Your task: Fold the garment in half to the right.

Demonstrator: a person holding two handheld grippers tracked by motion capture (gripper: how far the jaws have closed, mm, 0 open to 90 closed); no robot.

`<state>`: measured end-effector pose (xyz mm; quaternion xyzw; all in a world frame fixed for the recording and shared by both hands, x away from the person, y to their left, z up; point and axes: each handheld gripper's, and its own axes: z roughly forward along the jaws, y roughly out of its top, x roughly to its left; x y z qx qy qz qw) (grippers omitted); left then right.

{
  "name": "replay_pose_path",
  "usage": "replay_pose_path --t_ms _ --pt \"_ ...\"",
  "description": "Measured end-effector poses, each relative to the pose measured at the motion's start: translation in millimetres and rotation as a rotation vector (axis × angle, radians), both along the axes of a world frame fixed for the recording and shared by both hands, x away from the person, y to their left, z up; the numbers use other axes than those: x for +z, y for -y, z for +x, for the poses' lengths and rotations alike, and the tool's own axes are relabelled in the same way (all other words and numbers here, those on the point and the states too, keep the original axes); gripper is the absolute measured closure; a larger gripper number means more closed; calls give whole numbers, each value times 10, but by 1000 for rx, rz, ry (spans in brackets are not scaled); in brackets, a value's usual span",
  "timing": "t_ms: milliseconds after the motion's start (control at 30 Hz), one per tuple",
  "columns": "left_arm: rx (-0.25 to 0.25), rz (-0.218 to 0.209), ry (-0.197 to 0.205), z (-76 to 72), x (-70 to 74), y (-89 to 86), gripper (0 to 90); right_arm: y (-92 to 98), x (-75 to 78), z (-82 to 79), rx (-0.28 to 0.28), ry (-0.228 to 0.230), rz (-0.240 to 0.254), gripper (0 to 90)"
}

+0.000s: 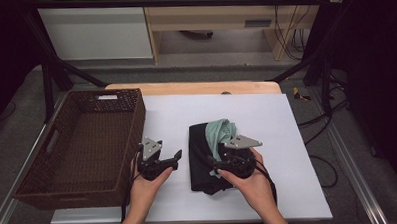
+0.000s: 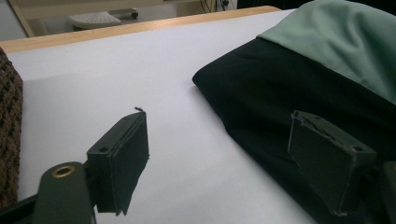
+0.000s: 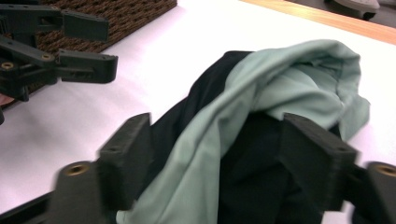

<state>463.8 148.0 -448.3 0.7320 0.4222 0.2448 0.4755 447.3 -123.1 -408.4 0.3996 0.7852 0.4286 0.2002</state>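
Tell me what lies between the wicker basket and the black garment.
In the high view, the left gripper hovers between the wicker basket and the black garment, over bare white sheet; its jaws stand open, holding nothing.

Rumpled green cloth [image 1: 221, 131] lies on folded black garment [image 1: 200, 157].
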Motion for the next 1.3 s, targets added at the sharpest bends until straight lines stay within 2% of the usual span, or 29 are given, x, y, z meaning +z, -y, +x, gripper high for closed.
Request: replay_pose_path --t_ms 367,633,800,933,1100,1300 --pt "-6 -3 1 -6 5 10 200 -61 -21 179 28 -29 -29 572" --pt "-6 -8 1 -5 3 8 199 14 -20 173 31 -27 -20 829" --pt "-14 -10 10 -12 2 25 199 90 -1 137 29 -24 16 859" --pt "-20 -8 2 -7 -13 33 199 147 25 98 31 -17 37 863" --pt "-42 -19 10 -12 -18 52 196 201 48 86 32 -27 71 864" --pt "-34 -14 11 -12 -22 52 195 281 64 49 29 -9 75 865"
